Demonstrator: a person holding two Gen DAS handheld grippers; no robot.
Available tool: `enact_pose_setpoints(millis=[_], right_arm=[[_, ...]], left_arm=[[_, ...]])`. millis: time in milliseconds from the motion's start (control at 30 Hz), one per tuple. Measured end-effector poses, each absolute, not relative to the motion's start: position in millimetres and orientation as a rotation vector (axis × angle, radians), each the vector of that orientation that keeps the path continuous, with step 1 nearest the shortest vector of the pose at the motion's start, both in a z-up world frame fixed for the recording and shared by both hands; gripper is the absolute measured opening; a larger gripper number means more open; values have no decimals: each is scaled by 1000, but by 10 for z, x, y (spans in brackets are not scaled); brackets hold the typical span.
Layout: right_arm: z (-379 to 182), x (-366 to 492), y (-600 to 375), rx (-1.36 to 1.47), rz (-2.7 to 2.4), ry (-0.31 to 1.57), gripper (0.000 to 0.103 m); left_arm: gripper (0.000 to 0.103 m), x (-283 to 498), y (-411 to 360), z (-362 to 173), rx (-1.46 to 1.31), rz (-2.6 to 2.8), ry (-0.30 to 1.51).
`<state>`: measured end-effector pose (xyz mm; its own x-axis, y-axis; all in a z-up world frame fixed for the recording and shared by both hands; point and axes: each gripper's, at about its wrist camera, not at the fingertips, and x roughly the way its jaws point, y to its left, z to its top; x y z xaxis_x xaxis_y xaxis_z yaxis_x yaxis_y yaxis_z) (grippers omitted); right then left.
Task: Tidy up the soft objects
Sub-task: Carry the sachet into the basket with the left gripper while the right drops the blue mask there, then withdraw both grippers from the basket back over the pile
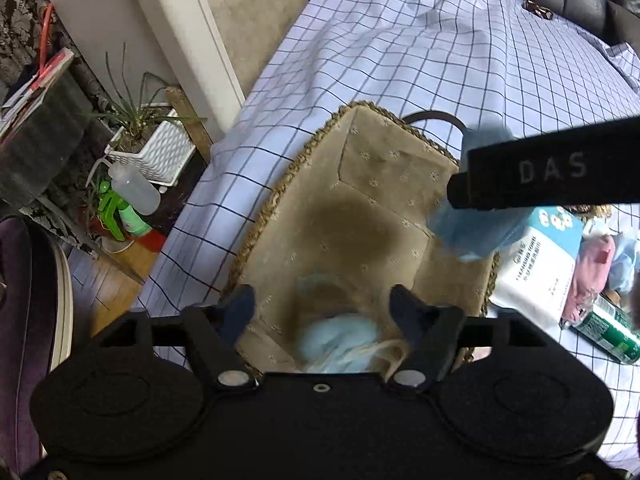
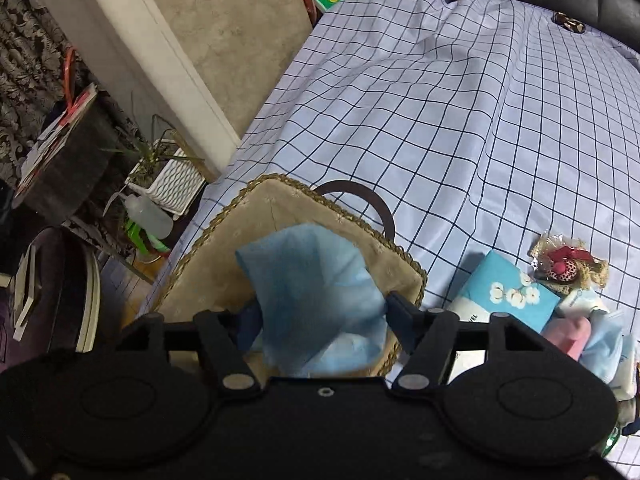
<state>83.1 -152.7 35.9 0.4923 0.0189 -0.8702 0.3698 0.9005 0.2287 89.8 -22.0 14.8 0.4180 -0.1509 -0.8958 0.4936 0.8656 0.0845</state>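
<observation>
A woven basket (image 1: 280,184) with a beige flowered lining stands on the checked sheet. My left gripper (image 1: 322,308) hangs open over its near end. Below the jaws a pale blue soft bundle (image 1: 340,340) lies blurred inside the basket, free of both pads. A finger of my right gripper (image 1: 520,176) reaches in from the right with a blue cloth (image 1: 468,236) at its tip. In the right wrist view my right gripper (image 2: 324,316) stands open over the basket (image 2: 224,216), and the blue cloth (image 2: 316,284) sits loose between its fingers, billowing above them.
To the right of the basket on the checked bed sheet (image 2: 480,120) lie a tissue pack (image 2: 504,300), a pink soft item (image 2: 572,336), a small plush in wrapping (image 2: 568,260) and a green can (image 1: 604,332). On the floor to the left are a squeeze bottle (image 1: 132,184) and plant pots.
</observation>
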Motion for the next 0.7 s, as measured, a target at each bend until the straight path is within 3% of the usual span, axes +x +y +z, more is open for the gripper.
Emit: enact_pose_setpoints(millis=[133,500,700], right_arm=[[246,842,-1590,440,-217,1036,74],[67,603,-1715,401,-294,1103,74],[-87,190,-1881,389,-340,1154,77]], left_arm=[[75,921,-200,150,360,-416,1059],[75,765,-237,167,377,-436,1041],[83,481,-361,225,398,-480,1002]])
